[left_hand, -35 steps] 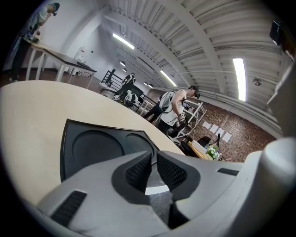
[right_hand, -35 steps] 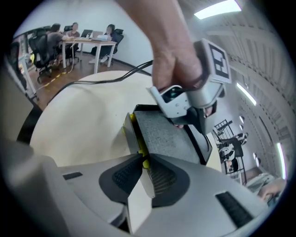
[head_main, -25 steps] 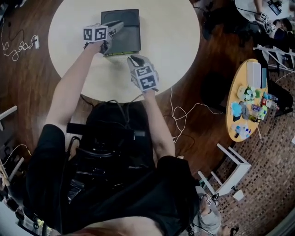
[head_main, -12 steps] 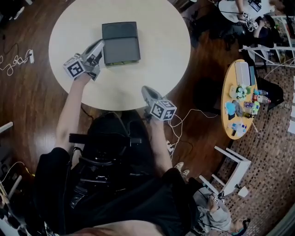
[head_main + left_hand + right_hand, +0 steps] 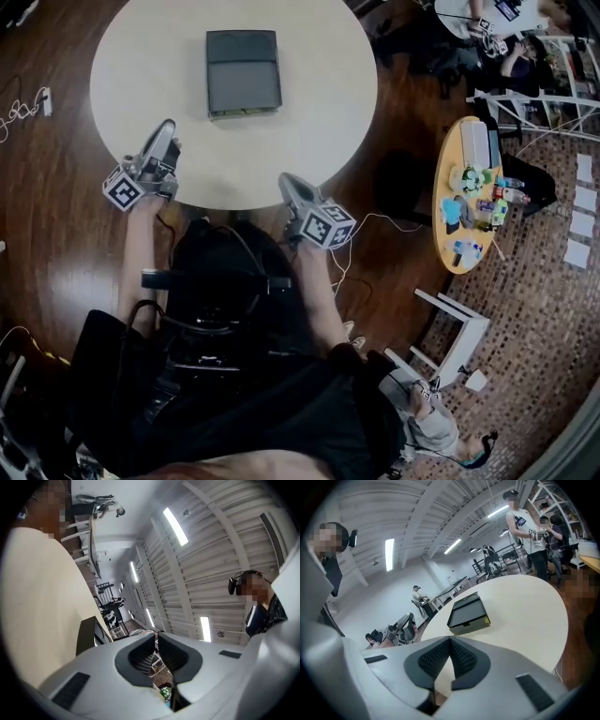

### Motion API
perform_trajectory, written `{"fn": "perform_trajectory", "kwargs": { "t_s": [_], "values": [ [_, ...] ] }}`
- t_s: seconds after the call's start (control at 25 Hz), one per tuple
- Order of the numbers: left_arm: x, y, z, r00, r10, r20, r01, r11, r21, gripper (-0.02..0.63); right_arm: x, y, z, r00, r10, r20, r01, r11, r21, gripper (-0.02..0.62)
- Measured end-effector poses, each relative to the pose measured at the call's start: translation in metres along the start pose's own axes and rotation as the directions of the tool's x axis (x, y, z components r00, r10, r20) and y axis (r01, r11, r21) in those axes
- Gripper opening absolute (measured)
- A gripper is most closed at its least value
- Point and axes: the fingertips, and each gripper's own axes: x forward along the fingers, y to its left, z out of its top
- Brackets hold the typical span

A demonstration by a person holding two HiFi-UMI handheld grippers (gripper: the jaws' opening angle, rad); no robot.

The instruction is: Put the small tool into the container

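container, flat dark rectangle, lies on round table; left gripper and right gripper fingers clenched.

The dark container is the only obstacle on the round table, sitting at about its middle. Bare top runs wide from it to the near edge and to the left and right edges, so a gripper can come in from any of those sides. Off the right edge a yellow side table stands well apart. Cables lie on the floor off the left edge.
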Motion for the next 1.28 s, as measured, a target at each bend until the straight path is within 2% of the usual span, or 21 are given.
{"fn": "perform_trajectory", "kwargs": {
  "t_s": [0.24,0.36,0.52,0.68,0.84,1.08,1.28],
  "values": [
    [-0.028,-0.028,0.001,0.996,0.069,0.058,-0.074,0.993,0.091,0.018,0.006,0.017,0.02,0.994,0.112,0.003,-0.112,0.992,-0.058,-0.02],
    [-0.036,-0.048,-0.009,0.994,0.053,0.095,-0.06,0.995,0.074,0.02,-0.004,0.024,0.024,0.983,0.181,0.032,-0.178,0.982,-0.058,-0.02],
    [-0.042,-0.08,-0.038,0.991,0.079,0.111,-0.09,0.991,0.099,0.018,-0.038,0.013,0.018,0.963,0.255,0.082,-0.254,0.967,-0.022,-0.02],
    [-0.05,-0.125,-0.077,0.989,0.093,0.113,-0.108,0.985,0.135,0.018,-0.08,-0.005,0.001,0.95,0.29,0.119,-0.296,0.954,0.041,-0.02],
    [-0.073,-0.175,-0.11,0.987,0.117,0.114,-0.137,0.973,0.186,0.018,-0.114,-0.013,-0.027,0.919,0.36,0.161,-0.379,0.919,0.111,-0.02],
    [-0.09,-0.235,-0.139,0.988,0.126,0.091,-0.144,0.959,0.242,0.011,-0.134,-0.019,-0.037,0.896,0.402,0.189,-0.429,0.894,0.131,-0.02],
    [-0.096,-0.269,-0.13,0.991,0.111,0.074,-0.129,0.938,0.323,0.009,-0.152,-0.011,-0.034,0.878,0.412,0.244,-0.45,0.884,0.125,-0.02]
  ]
}}
